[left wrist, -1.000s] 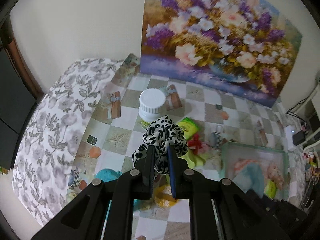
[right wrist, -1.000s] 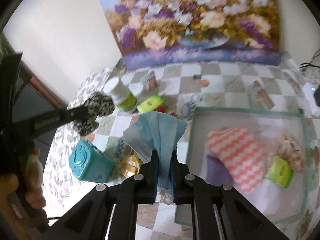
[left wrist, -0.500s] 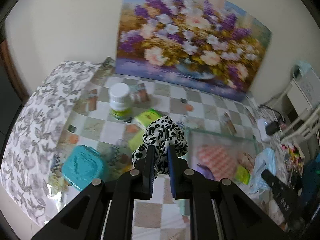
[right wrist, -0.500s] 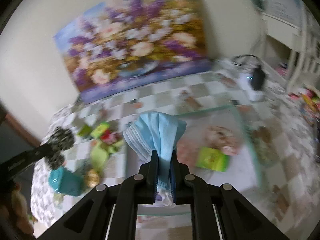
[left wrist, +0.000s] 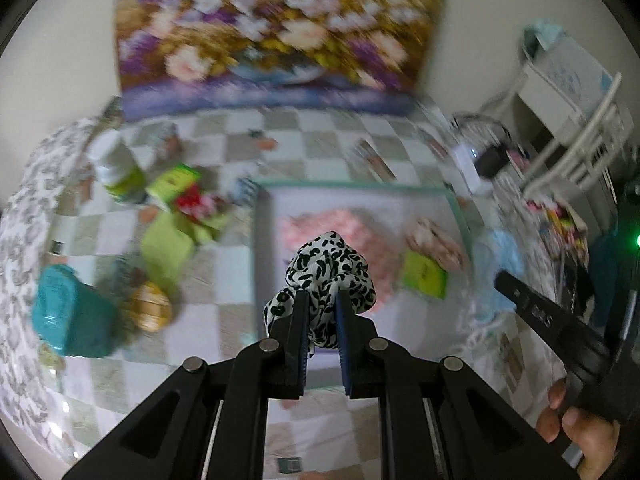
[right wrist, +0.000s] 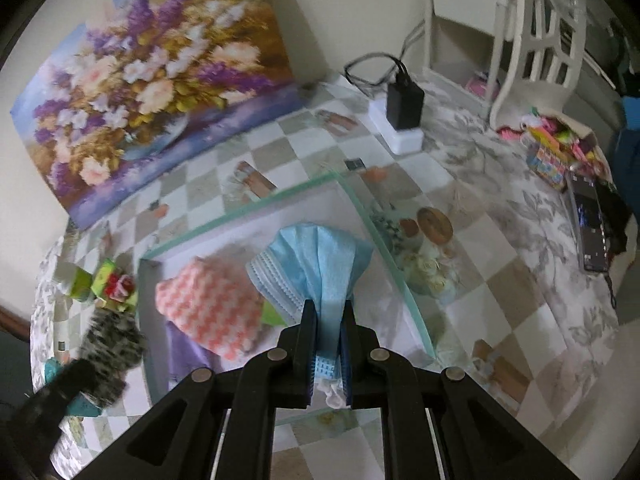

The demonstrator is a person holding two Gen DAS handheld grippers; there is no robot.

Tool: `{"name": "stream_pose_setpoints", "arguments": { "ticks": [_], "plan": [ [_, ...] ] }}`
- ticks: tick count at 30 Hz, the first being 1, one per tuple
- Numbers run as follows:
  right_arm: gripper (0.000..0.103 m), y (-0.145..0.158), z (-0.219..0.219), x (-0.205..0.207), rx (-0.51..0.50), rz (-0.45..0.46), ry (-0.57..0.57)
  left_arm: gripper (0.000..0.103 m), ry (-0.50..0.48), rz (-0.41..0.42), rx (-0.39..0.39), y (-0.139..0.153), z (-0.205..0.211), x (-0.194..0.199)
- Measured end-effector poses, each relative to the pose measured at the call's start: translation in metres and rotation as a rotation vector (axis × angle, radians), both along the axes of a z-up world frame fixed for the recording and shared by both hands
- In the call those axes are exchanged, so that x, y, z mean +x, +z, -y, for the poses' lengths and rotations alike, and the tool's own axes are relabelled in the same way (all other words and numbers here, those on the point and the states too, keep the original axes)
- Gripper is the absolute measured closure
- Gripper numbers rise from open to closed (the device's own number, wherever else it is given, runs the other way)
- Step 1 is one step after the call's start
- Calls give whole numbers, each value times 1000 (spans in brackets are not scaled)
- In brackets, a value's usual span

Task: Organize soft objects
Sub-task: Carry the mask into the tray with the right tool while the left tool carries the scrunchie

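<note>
Done: pink-and-white knitted cloth (right wrist: 208, 304), a green packet (left wrist: 424, 274) and a beige soft lump (left wrist: 434, 236) already lying in the tray (right wrist: 384, 248).
In hand, left: left hand-held gripper (left wrist: 322, 320) pinching a black-and-white spotted scrunchie (left wrist: 326, 270), poised over the tray.
In hand, right: right hand-held gripper (right wrist: 328, 330) pinching a folded blue face mask (right wrist: 320, 268), over the tray.
Left to do: release both, probably; then the green cloth (left wrist: 168, 246) on the bench (right wrist: 480, 300).
Look: scrunchie ruffled, bunched; mask pleated, drooping.
</note>
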State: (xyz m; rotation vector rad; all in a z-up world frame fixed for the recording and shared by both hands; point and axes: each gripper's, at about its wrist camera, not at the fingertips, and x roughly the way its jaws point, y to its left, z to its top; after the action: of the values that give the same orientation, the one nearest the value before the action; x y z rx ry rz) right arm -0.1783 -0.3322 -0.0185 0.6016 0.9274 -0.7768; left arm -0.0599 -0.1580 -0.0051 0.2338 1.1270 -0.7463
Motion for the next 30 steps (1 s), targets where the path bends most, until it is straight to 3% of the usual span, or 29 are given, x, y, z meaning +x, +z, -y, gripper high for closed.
{"name": "stream_pose_setpoints", "arguments": {
  "ticks": [5, 9, 15, 19, 23, 24, 28, 30],
  "plan": [
    [89, -25, 6, 4, 78, -53, 5, 89, -59, -7, 79, -29, 23, -13],
    [89, -44, 6, 10, 120, -100, 24, 89, -52, -42, 133, -54, 31, -8],
    [88, -66, 8, 13, 161, -158, 29, 88, -45, -77, 147, -71, 34, -2],
    [80, -78, 9, 13, 184, -192, 27, 84, -57, -77, 167, -80, 38, -1],
    [60, -82, 10, 13, 189, -211, 17, 61, -61, -71, 195, -87, 42, -1],
    [52, -82, 10, 13, 188, -211, 14, 60, -61, -70, 200, -89, 42, -1],
    [43, -79, 10, 12, 172, -213, 10, 52, -65, -73, 204, -90, 43, -2],
    [38, -77, 10, 12, 161, -215, 9, 32, -72, -86, 186, -88, 43, -2]
  ]
}}
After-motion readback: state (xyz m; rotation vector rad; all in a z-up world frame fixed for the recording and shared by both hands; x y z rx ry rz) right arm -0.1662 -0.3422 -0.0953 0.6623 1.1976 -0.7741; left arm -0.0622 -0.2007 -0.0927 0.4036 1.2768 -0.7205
